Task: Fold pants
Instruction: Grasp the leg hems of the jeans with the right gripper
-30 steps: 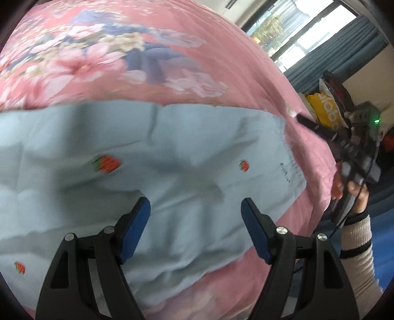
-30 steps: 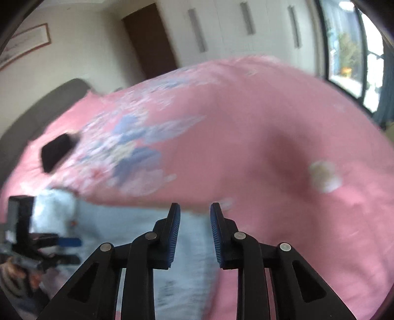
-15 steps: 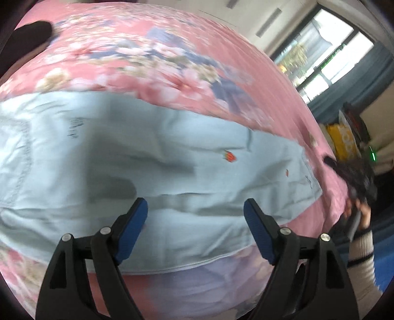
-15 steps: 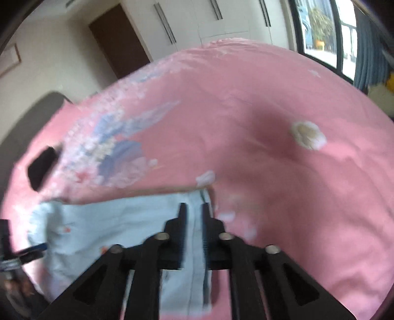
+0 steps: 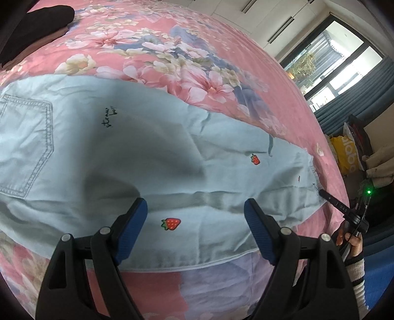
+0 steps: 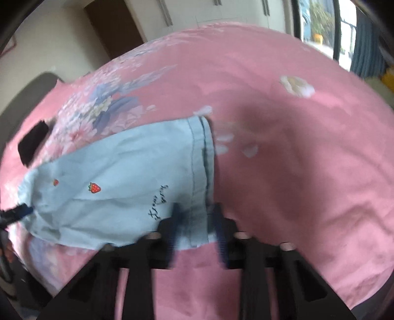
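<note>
Light blue pants (image 5: 152, 157) with small strawberry prints lie flat along the pink floral bed cover (image 5: 172, 49), back pocket at the left, leg hem at the right. My left gripper (image 5: 195, 221) is open and empty above the pants' near edge. In the right wrist view the pants (image 6: 118, 187) lie with the leg hem toward me. My right gripper (image 6: 197, 224) is open, its blue fingers on either side of the hem's near corner. That view is blurred. The right gripper's tip also shows at the hem in the left wrist view (image 5: 325, 194).
A black item (image 5: 37, 17) lies on the bed at the far left, also seen in the right wrist view (image 6: 32, 142). A yellow bag (image 5: 344, 152) and blue curtains stand beside the bed at the right. Window and wardrobes lie beyond.
My right gripper has opened from shut on the hem and the pants now lie flat. My left gripper has pulled back toward the near edge, still open.
</note>
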The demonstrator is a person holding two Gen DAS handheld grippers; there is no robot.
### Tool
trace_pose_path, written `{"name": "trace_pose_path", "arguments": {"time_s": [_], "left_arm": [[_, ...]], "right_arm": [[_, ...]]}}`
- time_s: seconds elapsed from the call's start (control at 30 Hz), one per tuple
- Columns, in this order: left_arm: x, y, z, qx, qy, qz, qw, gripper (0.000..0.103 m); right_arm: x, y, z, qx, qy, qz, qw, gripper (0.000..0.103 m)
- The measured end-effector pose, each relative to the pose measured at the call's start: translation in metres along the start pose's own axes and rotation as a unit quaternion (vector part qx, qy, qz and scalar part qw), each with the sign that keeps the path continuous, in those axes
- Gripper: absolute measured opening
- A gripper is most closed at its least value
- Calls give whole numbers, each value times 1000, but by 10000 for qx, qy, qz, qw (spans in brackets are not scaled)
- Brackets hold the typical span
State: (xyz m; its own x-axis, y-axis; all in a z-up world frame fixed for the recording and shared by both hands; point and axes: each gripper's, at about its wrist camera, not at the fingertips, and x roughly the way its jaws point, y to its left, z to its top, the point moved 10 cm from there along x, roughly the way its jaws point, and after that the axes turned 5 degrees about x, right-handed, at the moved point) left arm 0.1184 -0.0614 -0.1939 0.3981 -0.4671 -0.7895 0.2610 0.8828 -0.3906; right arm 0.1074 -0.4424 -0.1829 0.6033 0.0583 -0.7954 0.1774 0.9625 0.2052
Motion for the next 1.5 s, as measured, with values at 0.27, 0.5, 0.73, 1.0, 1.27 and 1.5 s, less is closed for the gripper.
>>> {"name": "trace_pose_path", "arguments": {"time_s": [0.27, 0.5, 0.73, 1.0, 1.27, 1.5], "left_arm": [[4, 11, -2, -102, 56, 83, 9999, 81], [8, 2, -1, -61, 68, 17, 10000, 81], [18, -3, -10, 576, 158, 608, 9964, 81], [-2, 41, -17, 580, 50, 1155, 9916, 81], [-25, 84, -15, 317, -153, 1667, 9854, 81], [-20, 81, -29, 869, -71, 2051, 9749, 83]], "right_arm": [[2, -59, -1, 810, 62, -550, 9952, 0], [-24, 4, 16, 406, -346, 462, 9975, 0], [28, 87, -1, -538, 261, 669, 9960, 35], [29, 29, -2, -340, 195, -440, 9983, 35], [11, 71, -2, -686, -41, -91, 9976, 36], [31, 74, -28, -684, 288, -170, 9971, 41]]}}
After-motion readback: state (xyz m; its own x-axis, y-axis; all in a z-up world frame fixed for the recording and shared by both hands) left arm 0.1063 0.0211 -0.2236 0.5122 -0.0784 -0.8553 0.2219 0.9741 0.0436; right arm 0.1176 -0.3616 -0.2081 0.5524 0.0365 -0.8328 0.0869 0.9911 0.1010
